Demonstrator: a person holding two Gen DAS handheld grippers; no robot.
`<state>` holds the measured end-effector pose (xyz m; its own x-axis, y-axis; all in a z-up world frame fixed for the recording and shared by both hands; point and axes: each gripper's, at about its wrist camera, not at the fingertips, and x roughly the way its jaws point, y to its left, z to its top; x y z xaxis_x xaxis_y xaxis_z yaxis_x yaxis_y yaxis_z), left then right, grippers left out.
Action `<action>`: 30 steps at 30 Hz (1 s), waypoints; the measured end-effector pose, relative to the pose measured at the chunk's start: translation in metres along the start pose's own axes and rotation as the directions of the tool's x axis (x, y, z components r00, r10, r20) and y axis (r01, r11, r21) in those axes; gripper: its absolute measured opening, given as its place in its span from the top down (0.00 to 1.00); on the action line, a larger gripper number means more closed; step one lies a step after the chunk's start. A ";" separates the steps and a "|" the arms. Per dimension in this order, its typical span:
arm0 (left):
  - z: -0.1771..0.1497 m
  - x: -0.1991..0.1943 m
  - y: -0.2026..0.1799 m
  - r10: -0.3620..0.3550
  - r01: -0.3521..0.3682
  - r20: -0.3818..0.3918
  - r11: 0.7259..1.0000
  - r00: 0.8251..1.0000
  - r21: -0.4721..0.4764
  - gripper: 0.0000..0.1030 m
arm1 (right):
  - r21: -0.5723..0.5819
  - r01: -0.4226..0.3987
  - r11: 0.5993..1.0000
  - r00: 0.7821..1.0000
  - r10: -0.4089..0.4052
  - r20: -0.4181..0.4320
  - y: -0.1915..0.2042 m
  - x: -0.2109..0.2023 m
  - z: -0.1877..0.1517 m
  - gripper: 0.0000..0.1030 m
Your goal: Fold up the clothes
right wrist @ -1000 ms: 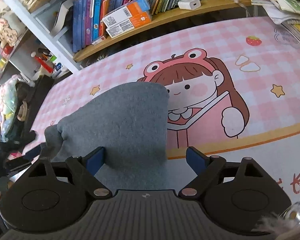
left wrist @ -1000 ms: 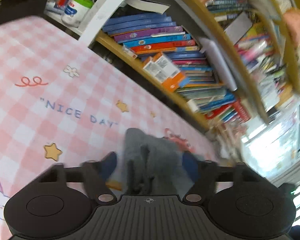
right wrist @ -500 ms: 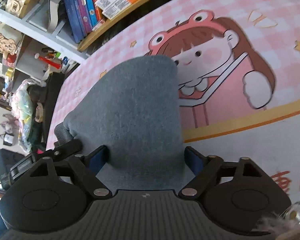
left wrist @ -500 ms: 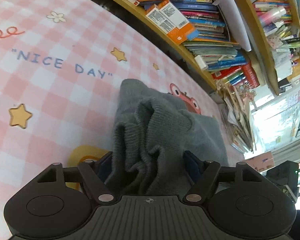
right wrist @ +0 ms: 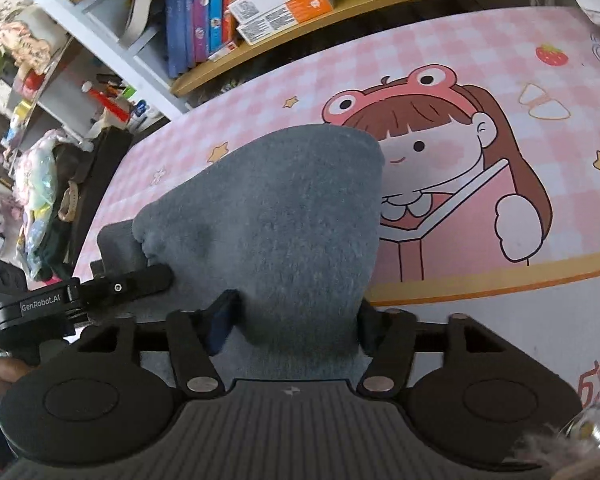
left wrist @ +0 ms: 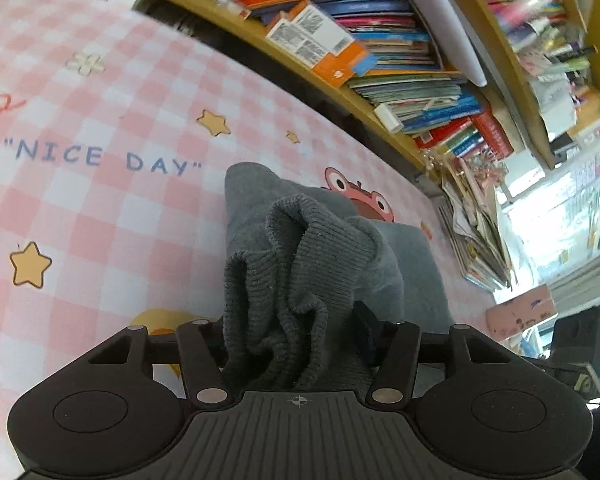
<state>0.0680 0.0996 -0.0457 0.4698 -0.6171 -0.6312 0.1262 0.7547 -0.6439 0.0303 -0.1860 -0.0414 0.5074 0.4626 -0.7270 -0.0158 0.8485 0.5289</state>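
Note:
A grey knitted garment (left wrist: pixel 300 240) lies folded on the pink checked cartoon mat (left wrist: pixel 100 200). My left gripper (left wrist: pixel 290 328) has its jaws closing on the bunched ribbed hem. Cloth fills the gap and touches the right pad (left wrist: pixel 364 332), while the left pad is hidden behind it. In the right wrist view the garment (right wrist: pixel 284 208) shows its smooth face. My right gripper (right wrist: pixel 296 328) is closing too, with the garment's near end pinched between both pads (right wrist: pixel 220 328). The left gripper's finger (right wrist: pixel 132 284) lies against the garment's left edge.
A wooden bookshelf (left wrist: pixel 380 40) packed with books runs along the mat's far edge (right wrist: pixel 460 60). Loose papers (left wrist: pixel 476 232) are stacked at the right end. Bags and clutter (right wrist: pixel 40 184) crowd the floor on the left. A hand (right wrist: pixel 0 372) holds the left gripper.
Both pairs of jaws have narrowed onto the grey garment. The left gripper moved forward and down over the bunched hem. Its finger has come into the right wrist view.

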 end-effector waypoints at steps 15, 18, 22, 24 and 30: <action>0.037 0.003 -0.024 -0.057 0.054 0.060 0.997 0.997 0.050 0.52 | -0.047 -0.038 0.998 0.995 0.042 0.090 0.009 -0.009 0.037 0.62; 0.060 0.014 -0.030 -0.060 0.055 0.059 0.996 0.997 0.077 0.52 | -0.058 -0.036 0.998 0.993 0.042 0.110 0.008 -0.007 0.057 0.62; 0.090 0.035 -0.033 -0.057 0.051 0.055 0.993 0.997 0.109 0.52 | -0.069 -0.019 0.997 0.991 0.028 0.128 0.003 0.005 0.088 0.62; 0.104 0.047 -0.030 -0.057 0.051 0.056 0.992 0.997 0.113 0.52 | -0.071 -0.013 0.997 0.991 0.022 0.135 0.000 0.012 0.105 0.62; 0.138 0.078 -0.026 -0.053 0.046 0.060 0.992 0.997 0.118 0.51 | -0.078 0.005 0.997 0.989 0.007 0.148 -0.008 0.032 0.145 0.61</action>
<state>0.2223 0.0624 -0.0185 0.5136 -0.6420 -0.5692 0.2496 0.7465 -0.6168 0.1720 -0.2150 -0.0054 0.6293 0.4251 -0.6506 -0.0804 0.8683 0.4895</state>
